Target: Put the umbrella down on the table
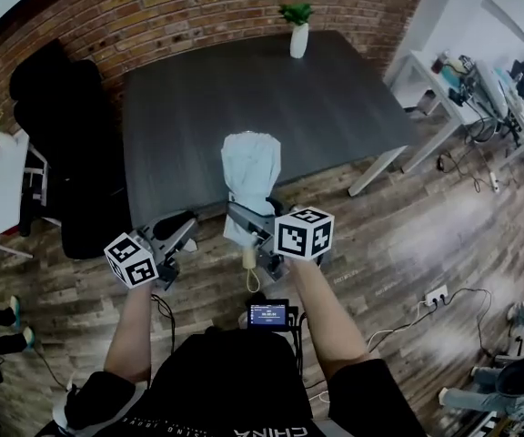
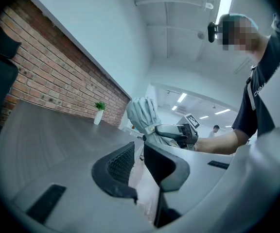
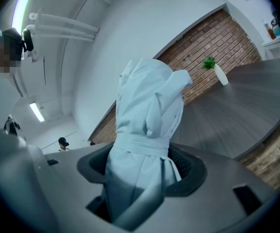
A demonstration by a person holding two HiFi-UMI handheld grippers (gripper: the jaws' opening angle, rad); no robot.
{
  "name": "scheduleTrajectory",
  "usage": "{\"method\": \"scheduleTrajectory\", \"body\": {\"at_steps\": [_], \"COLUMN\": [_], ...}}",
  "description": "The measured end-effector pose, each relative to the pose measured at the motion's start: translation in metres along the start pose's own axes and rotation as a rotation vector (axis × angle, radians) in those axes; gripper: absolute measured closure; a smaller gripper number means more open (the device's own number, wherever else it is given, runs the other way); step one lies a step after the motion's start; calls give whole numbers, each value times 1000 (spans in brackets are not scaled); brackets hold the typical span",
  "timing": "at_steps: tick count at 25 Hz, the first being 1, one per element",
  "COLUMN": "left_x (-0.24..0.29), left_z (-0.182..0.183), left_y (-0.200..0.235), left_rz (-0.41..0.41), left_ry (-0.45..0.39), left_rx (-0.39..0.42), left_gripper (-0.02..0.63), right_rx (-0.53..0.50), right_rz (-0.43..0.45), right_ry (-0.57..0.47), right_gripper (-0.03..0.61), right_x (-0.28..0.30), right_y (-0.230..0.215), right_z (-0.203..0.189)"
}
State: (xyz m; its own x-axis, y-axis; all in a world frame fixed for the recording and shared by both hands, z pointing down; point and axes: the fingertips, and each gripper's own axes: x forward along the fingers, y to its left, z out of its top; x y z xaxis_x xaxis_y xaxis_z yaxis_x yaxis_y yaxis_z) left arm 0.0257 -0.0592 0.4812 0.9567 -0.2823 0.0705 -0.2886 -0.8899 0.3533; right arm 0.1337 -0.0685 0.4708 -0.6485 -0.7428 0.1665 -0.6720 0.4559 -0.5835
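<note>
The folded pale blue umbrella (image 1: 250, 167) stands upright in front of the dark grey table's (image 1: 335, 107) near edge, its strap wrapped round the canopy and its handle hanging below. My right gripper (image 1: 251, 237) is shut on it at the strap, the cloth (image 3: 147, 125) filling the space between the jaws (image 3: 145, 169). My left gripper (image 1: 178, 239) hovers just left of it, apart from the umbrella. In the left gripper view its jaws (image 2: 137, 166) hold nothing and show only a thin gap, with the umbrella (image 2: 142, 115) and the other gripper beyond.
A plant in a white vase (image 1: 297, 27) stands at the table's far edge by the brick wall. Black office chairs (image 1: 62, 126) sit left of the table, white desks (image 1: 462, 71) with equipment to the right. Cables and a socket strip (image 1: 435, 294) lie on the wood floor.
</note>
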Motion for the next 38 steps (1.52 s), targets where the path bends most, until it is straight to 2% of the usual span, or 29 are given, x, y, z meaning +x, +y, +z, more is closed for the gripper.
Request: {"method": "scheduleTrajectory", "body": {"at_steps": [4,8,14,21,28,38], "left_x": [22,29,30,54,80,81], "left_z": [10,10,11,19,50,71], "left_y": [5,15,46,97,160,243], "left_rz": [43,85,126,113,90,72], "left_ry": [-12,12,5,-16,-21,-8], "left_rx": [1,27,0,-26,-19,-34], "left_gripper": [548,548,548,548,548,548], "right_rx": [2,6,15,27,5,18], "right_rz": [38,69,92,80,64,42], "right_ry": [9,18,41,47,59,84], "right_gripper": [282,282,282,282,282,282], "right_x": [3,14,41,76,131,216], "right_y": [-20,-32,-46,-75,-106,-127], "right_z": [21,37,43,60,105,128]}}
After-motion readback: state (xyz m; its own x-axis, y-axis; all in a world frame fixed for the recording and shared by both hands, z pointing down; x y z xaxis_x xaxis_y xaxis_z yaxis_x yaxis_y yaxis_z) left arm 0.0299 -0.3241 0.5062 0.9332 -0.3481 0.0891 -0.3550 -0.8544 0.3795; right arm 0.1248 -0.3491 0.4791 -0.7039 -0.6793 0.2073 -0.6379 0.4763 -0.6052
